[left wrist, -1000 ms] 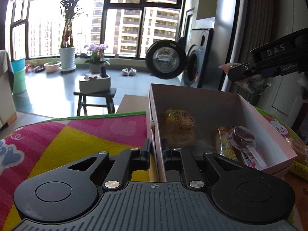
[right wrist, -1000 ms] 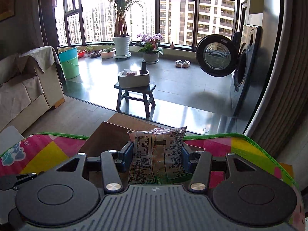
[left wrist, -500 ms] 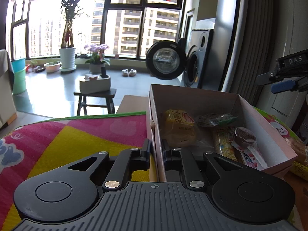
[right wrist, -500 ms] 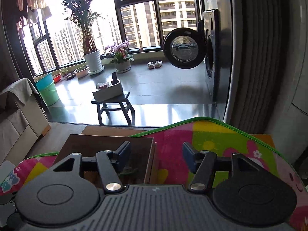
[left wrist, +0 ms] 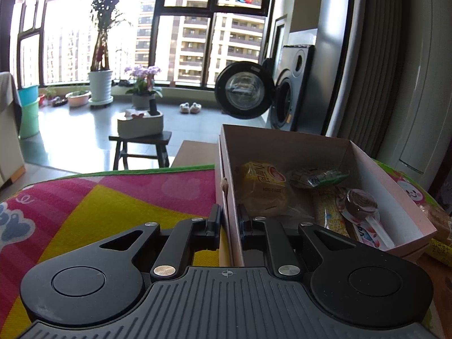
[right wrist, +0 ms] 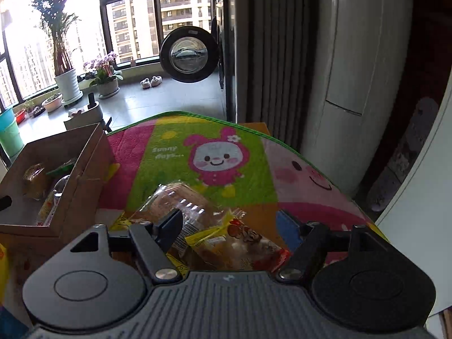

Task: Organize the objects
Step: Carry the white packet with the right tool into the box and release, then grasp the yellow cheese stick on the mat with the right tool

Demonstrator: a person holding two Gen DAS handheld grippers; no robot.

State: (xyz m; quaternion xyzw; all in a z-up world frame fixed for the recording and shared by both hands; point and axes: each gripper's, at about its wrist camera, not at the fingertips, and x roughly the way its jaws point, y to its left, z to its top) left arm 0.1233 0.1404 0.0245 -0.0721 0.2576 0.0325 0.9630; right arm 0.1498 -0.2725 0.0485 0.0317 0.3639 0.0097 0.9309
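A pink-white cardboard box (left wrist: 282, 147) stands on the colourful play mat (left wrist: 113, 197). My left gripper (left wrist: 228, 220) is shut on the box's near left wall. Inside lie a yellow bread pack (left wrist: 264, 189), a green-and-white packet (left wrist: 316, 176), a chocolate lollipop (left wrist: 361, 203) and a yellow wrapper (left wrist: 329, 214). In the right wrist view the box (right wrist: 82, 175) sits at the left. My right gripper (right wrist: 228, 220) is open with nothing held. It hovers just above a clear-wrapped pastry (right wrist: 180, 200) and a yellow-red snack packet (right wrist: 240, 240) on the mat (right wrist: 214, 147).
More snack packs (left wrist: 439, 220) lie on the mat to the right of the box. The mat's far edge (right wrist: 197, 114) drops to the tiled floor. Beyond stand a washing machine with an open door (left wrist: 243, 93), a small stool (left wrist: 141, 141) and a grey curtain (right wrist: 271, 56).
My right gripper let the green-and-white packet go into the box, then swung right and down over the snacks on the mat. The left gripper has kept its hold on the box wall.
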